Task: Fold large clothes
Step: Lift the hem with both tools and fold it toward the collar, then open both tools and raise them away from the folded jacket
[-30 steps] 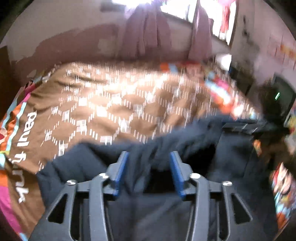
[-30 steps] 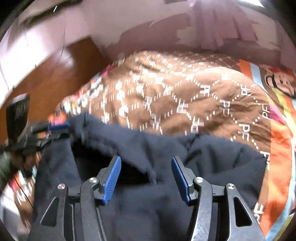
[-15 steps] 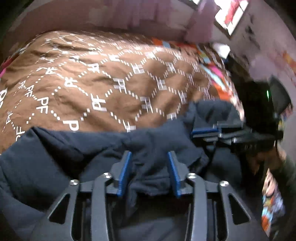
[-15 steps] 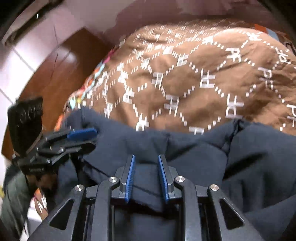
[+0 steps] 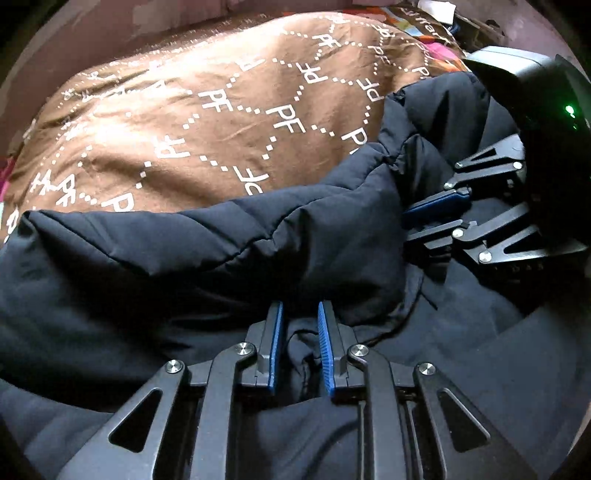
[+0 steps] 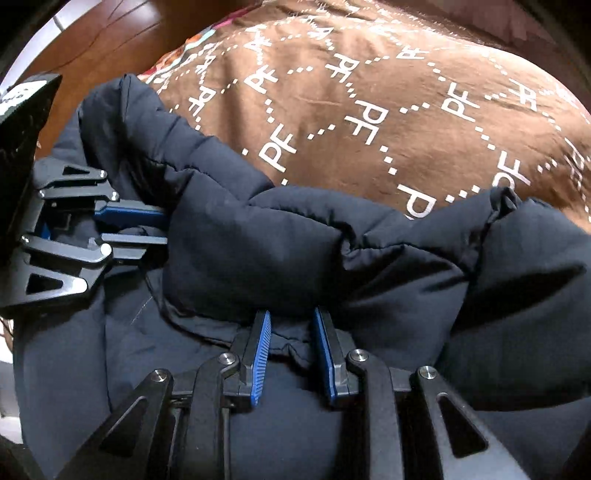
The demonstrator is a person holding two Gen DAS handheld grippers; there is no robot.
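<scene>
A dark navy padded jacket [image 5: 221, 251] lies bunched on a brown bedspread [image 5: 221, 110] printed with white "PF" letters. My left gripper [image 5: 300, 306] points steeply down; its jaws are closing, with a thick fold of the jacket's edge pinched between the blue pads. In the left wrist view my right gripper [image 5: 424, 218] grips the same edge further right. The right wrist view shows the jacket [image 6: 295, 236] over the bedspread [image 6: 406, 110]. There my right gripper [image 6: 291, 314] is shut on a fold, and my left gripper [image 6: 162, 225] clamps the edge at the left.
Beyond the jacket the bedspread rises wide and flat. Its colourful border [image 5: 436, 40] runs along the far right edge. A wooden surface [image 6: 103, 33] lies past the bed's left side, and a pinkish wall [image 5: 110, 33] stands behind the bed.
Both grippers have come down toward the bed and tilted steeply, carrying the jacket's edge. Their jaws went from wide apart to pinching the fabric. The window and wall have left the view.
</scene>
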